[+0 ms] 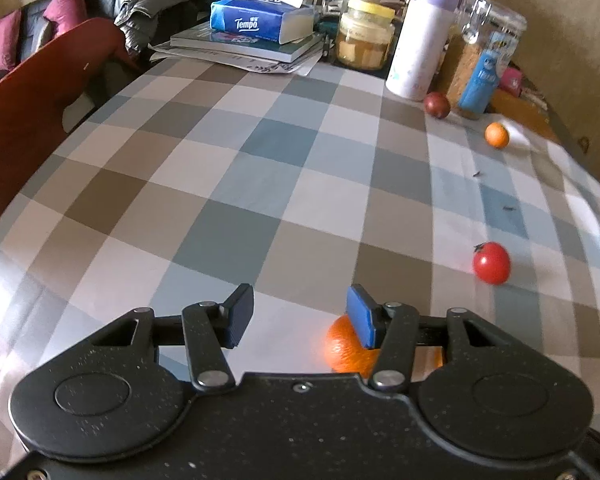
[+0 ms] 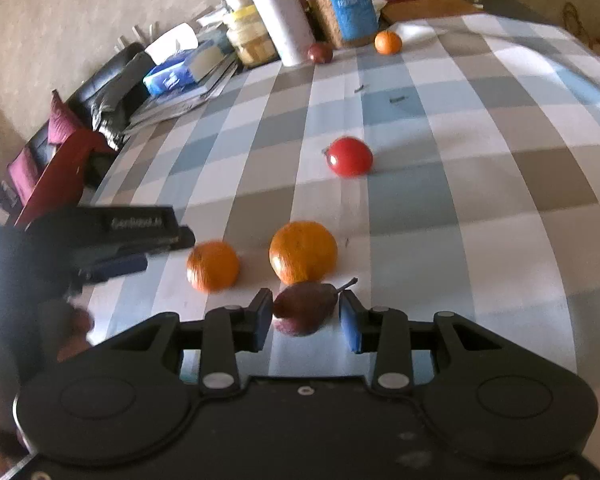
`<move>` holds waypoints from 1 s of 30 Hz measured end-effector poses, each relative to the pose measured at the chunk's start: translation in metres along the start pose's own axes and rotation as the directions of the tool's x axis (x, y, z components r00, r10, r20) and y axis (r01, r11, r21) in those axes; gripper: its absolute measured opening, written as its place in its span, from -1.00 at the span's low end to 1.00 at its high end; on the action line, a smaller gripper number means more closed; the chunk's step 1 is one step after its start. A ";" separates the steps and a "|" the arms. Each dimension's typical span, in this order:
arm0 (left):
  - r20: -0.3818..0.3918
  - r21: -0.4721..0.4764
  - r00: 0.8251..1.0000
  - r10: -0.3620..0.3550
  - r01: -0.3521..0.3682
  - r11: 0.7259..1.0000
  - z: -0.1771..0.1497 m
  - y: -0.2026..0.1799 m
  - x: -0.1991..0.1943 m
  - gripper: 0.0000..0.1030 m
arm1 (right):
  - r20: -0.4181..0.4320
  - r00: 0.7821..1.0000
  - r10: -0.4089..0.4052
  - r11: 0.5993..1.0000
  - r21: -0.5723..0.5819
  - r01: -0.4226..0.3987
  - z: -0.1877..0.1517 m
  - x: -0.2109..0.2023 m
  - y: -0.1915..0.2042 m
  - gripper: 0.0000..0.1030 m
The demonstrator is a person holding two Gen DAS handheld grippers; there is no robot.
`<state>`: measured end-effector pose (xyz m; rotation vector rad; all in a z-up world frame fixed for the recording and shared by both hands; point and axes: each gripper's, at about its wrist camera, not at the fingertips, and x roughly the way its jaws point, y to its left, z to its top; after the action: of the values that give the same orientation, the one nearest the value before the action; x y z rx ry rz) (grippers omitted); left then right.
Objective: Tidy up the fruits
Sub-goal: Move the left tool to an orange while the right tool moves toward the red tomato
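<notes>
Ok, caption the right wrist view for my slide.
Right gripper straddles a dark red pear beside two oranges on a checked tablecloth.

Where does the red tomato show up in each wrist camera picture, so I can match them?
Left wrist view: the red tomato sits at the right, on the checked cloth.
Right wrist view: the red tomato sits just right of centre, in the upper half.
Shared landmark: the white bottle at the table's far end.

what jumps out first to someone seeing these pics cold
Bright fruit is scattered on the checked tablecloth: a red tomato mid-table, two oranges nearer. A dark red pear lies between the right hand-held gripper's open jaws. Clutter crowds the far end, with a white bottle.
</notes>
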<state>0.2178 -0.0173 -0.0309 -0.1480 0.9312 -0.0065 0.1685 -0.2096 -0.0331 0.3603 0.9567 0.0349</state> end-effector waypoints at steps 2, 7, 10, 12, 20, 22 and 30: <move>0.007 -0.011 1.000 -0.011 0.011 1.000 -0.001 0.001 0.000 0.12 | 0.030 0.999 -0.037 0.999 0.006 0.037 0.005 0.006 0.000 -0.26; 0.030 -0.022 0.999 -0.011 0.012 1.000 -0.004 0.000 0.002 0.12 | 0.067 0.997 -0.022 0.997 0.079 0.017 0.016 0.017 -0.010 -0.27; 0.052 -0.030 0.999 -0.015 0.017 0.999 -0.006 0.001 0.001 0.12 | 0.118 0.993 -0.021 0.993 0.122 0.007 0.018 0.019 -0.016 -0.27; 0.073 -0.030 0.997 -0.024 0.027 0.999 -0.008 0.001 0.000 0.12 | 0.156 0.988 -0.022 0.990 0.139 0.000 0.017 0.019 -0.019 -0.27; 0.089 0.024 0.995 -0.042 0.040 0.999 -0.016 -0.004 -0.004 0.13 | 0.273 0.954 -0.126 0.984 0.158 0.085 0.016 0.007 -0.026 -0.27; 0.094 0.029 0.994 -0.048 0.046 0.999 -0.017 -0.004 -0.006 0.13 | 0.284 0.950 -0.129 0.980 0.182 0.079 0.015 0.005 -0.030 -0.27; 0.113 0.126 0.991 -0.072 0.057 0.990 -0.030 -0.014 -0.013 0.13 | 0.343 0.920 -0.189 0.979 0.141 0.148 0.009 0.001 -0.019 -0.27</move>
<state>0.1866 -0.0337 -0.0368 -0.0637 0.8062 -0.1136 0.1735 -0.2302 -0.0350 0.3717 0.6281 -0.2369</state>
